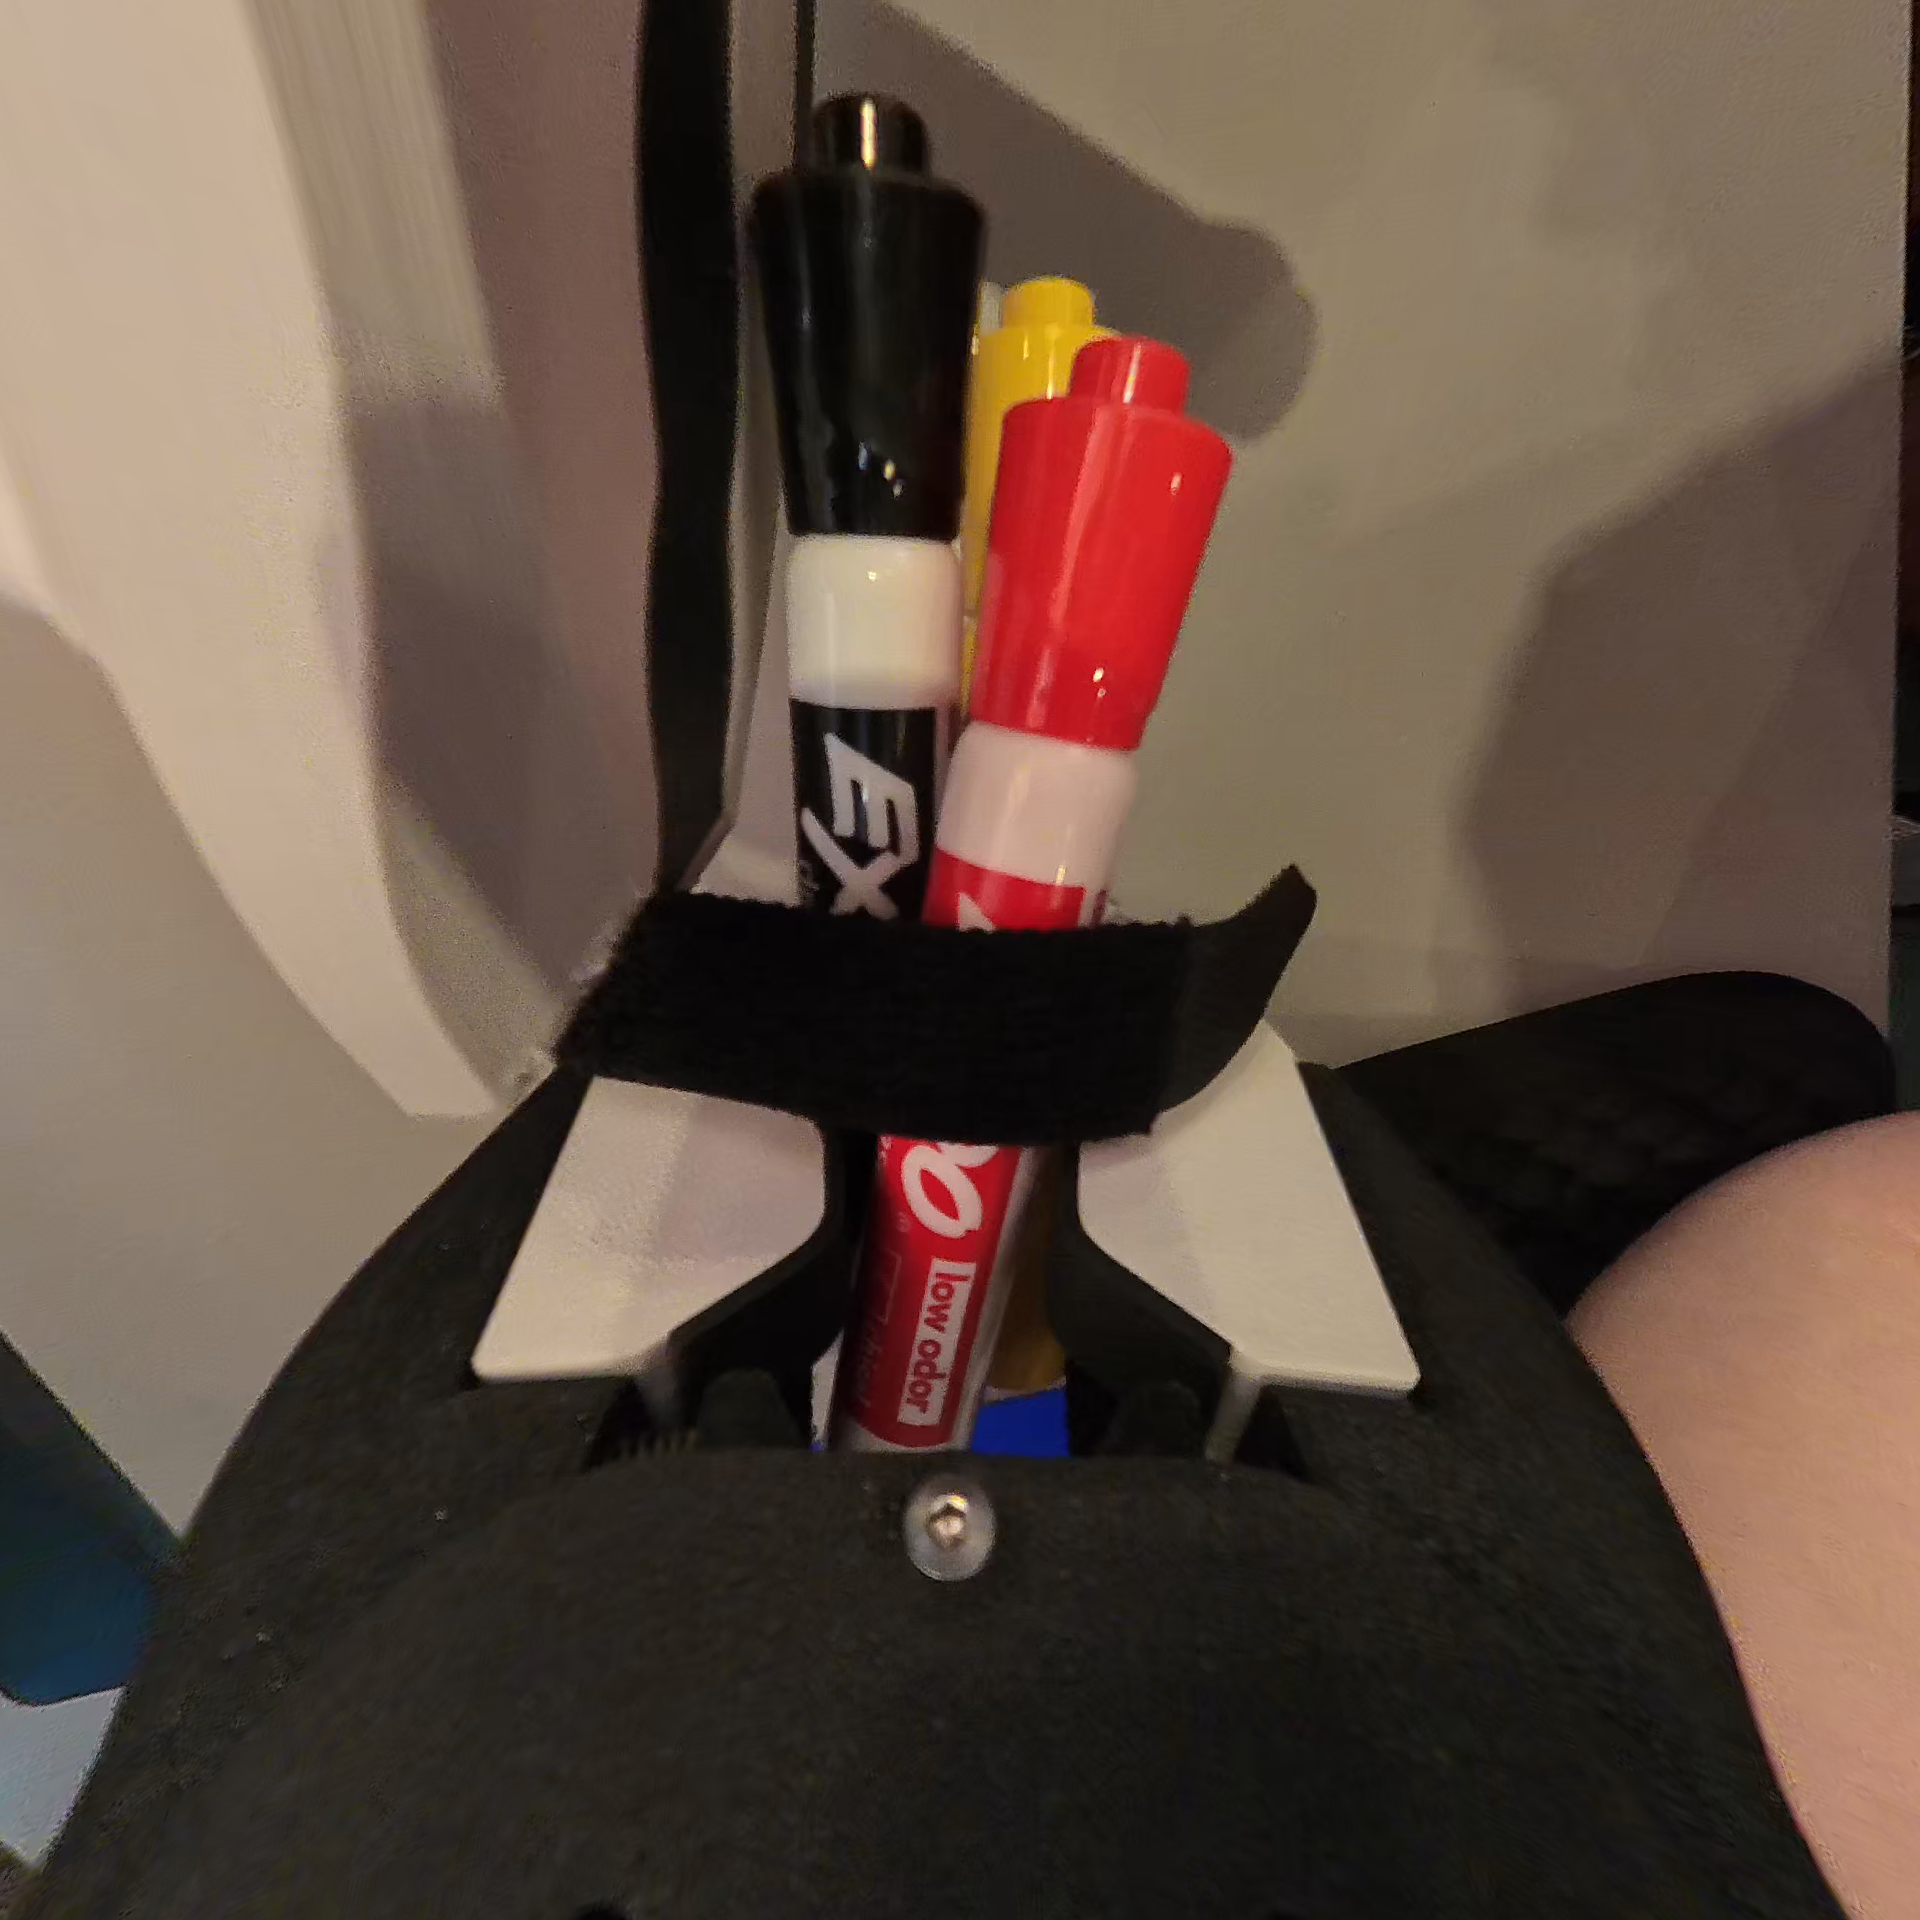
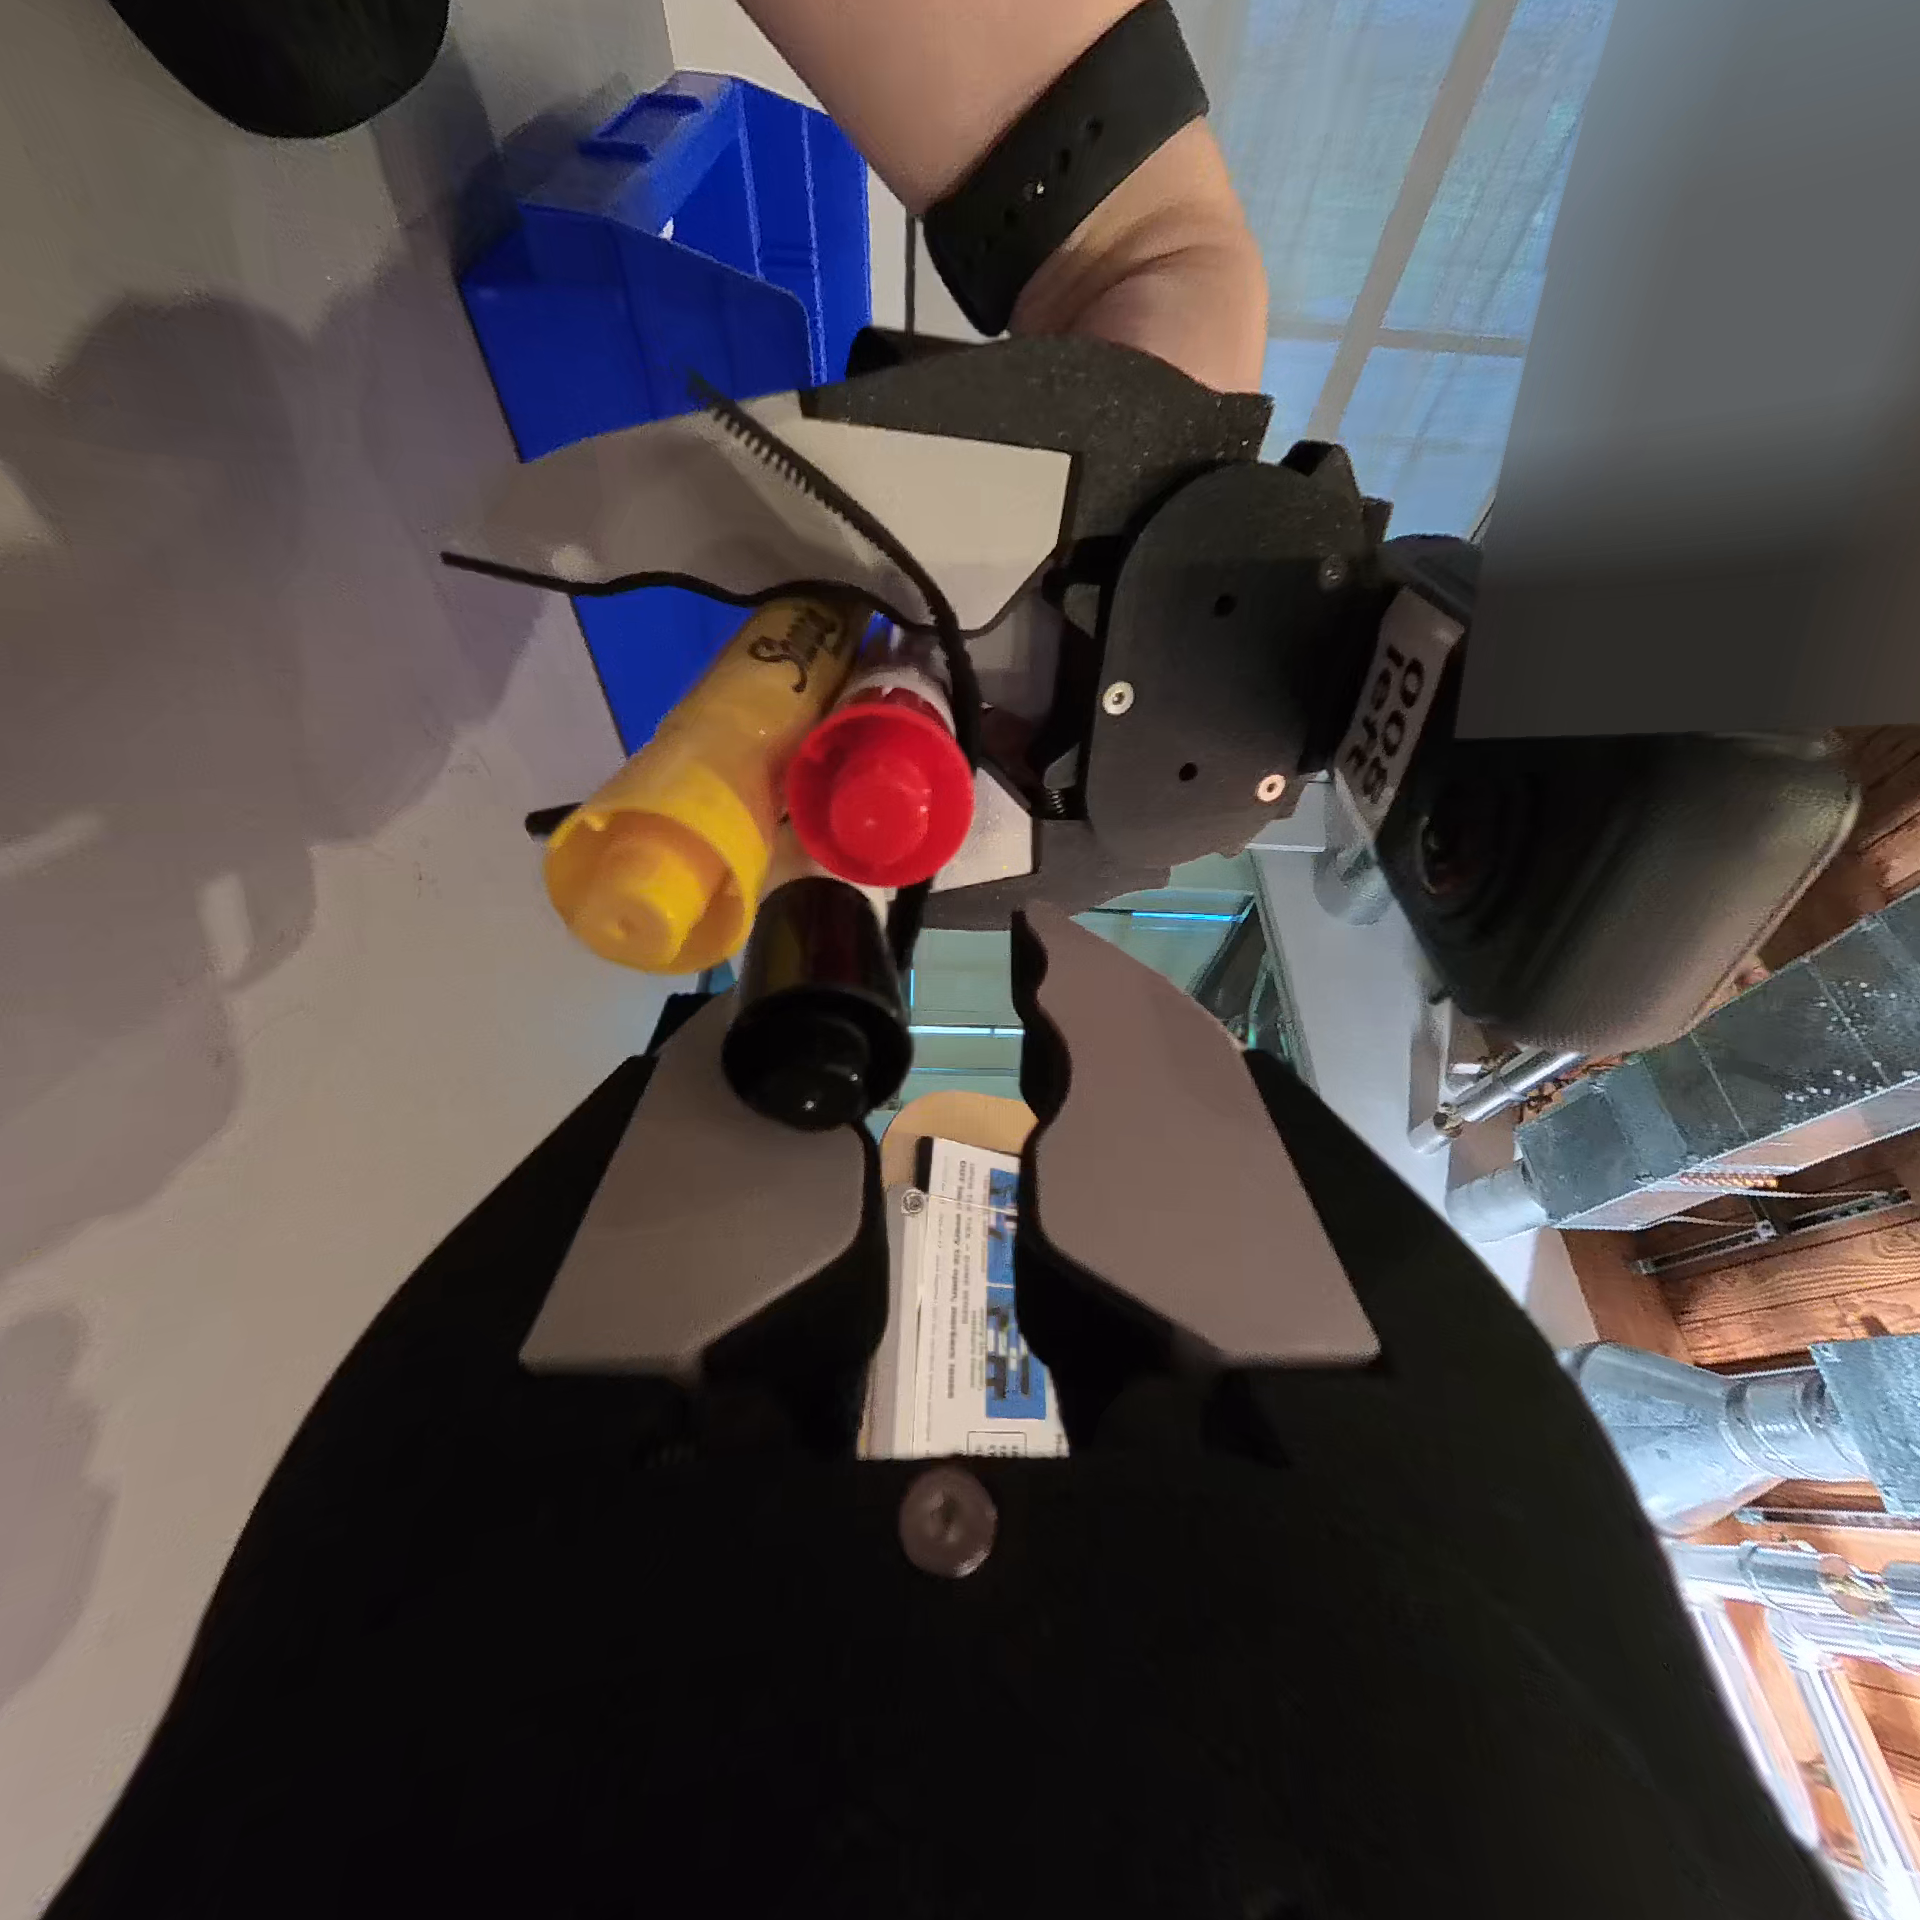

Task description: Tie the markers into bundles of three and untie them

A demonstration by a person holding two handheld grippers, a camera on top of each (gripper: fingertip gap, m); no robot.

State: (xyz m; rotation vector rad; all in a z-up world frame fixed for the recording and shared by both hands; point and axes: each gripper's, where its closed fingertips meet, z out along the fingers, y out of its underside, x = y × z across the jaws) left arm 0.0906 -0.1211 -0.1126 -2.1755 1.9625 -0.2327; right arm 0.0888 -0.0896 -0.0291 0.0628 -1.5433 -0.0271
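My left gripper [image 1: 935,1091] is shut on a bundle of three markers pointing away from me: a black one [image 1: 868,416], a yellow one [image 1: 1023,364] and a red one [image 1: 1091,561]. A black hook-and-loop strap [image 1: 883,1023] lies across the bundle at the fingertips, and its tail runs up on the left. In the right wrist view the left gripper [image 2: 935,686] holds the same yellow [image 2: 675,831], red [image 2: 878,795] and black [image 2: 816,1049] markers cap-first toward me. My right gripper [image 2: 904,1039] is open and empty, with the black cap beside its left fingertip.
A blue bin [image 2: 644,291] stands on the white table [image 2: 260,935] behind the bundle. The person's wrist with a black watch band [image 2: 1060,156] is above the left gripper. A printed card [image 2: 966,1299] shows between my right fingers. An arm [image 1: 1714,1455] is at the right.
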